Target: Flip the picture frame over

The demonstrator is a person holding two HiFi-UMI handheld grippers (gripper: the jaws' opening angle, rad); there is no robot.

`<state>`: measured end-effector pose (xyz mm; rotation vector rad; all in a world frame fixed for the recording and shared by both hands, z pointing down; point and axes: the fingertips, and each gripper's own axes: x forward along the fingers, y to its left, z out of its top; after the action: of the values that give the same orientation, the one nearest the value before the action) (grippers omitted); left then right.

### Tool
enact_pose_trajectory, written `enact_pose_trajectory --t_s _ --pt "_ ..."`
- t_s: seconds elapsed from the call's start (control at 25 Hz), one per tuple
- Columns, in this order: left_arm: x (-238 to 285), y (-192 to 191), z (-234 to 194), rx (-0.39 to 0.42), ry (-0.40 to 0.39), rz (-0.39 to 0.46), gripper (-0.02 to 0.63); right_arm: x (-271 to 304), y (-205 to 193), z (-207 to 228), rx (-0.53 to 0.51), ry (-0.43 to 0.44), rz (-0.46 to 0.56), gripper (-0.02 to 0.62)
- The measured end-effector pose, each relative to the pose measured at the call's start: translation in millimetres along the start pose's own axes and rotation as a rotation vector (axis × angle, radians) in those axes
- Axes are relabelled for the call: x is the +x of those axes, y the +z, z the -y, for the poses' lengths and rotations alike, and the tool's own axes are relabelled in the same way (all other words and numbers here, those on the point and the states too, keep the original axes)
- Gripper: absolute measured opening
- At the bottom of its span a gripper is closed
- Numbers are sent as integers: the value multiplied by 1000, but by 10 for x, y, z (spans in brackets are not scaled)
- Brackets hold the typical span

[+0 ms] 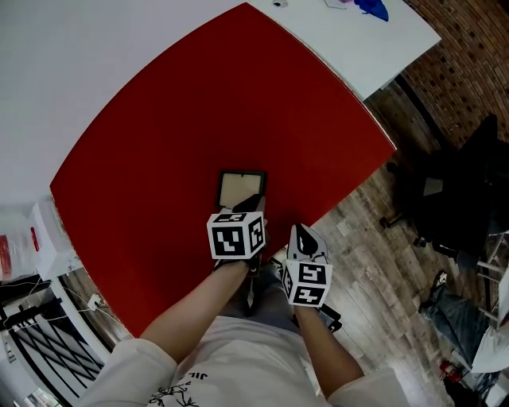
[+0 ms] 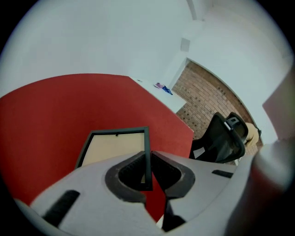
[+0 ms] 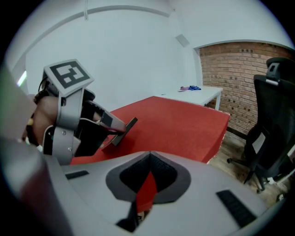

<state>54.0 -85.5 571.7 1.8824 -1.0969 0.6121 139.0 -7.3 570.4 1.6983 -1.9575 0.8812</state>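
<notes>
Red covering (image 1: 199,119) spreads over most of the bench, with the bench's bare white top (image 1: 350,40) showing along its far side, where a small blue item (image 1: 372,8) lies near the corner. At far left, on the floor below the bench edge, sit white bags (image 1: 40,238) and a tangle of cables (image 1: 32,290). Close to the near edge of the red covering is the picture frame (image 1: 238,189), dark-rimmed with a beige panel facing the head view. It is tilted up off the surface, as the right gripper view shows edge-on; whether its lower edge touches the covering cannot be told. The left claw (image 2: 147,159) is clamped on the frame's right-hand rail near the corner closest to the person, the thin dark rail pinched between both pads. Just to its right, apart from the frame, the right claw (image 3: 150,159) hovers over the bench's near edge with its jaws drawn together and nothing between them, only the red covering visible beyond. Bare forearms in white sleeves (image 1: 143,366) run back from both tools. Further right, a wood-plank floor (image 1: 374,238) lies beyond the bench, a black office chair (image 1: 461,191) stands well clear of it, and a brick wall (image 1: 469,48) closes the corner.
</notes>
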Motion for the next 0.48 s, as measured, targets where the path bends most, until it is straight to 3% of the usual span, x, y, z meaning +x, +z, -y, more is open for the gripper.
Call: enact_pose_trajectory --t_s 0.48 --pt "-278 205 225 -252 -275 38 49 10 63 -134 -13 8 10 5"
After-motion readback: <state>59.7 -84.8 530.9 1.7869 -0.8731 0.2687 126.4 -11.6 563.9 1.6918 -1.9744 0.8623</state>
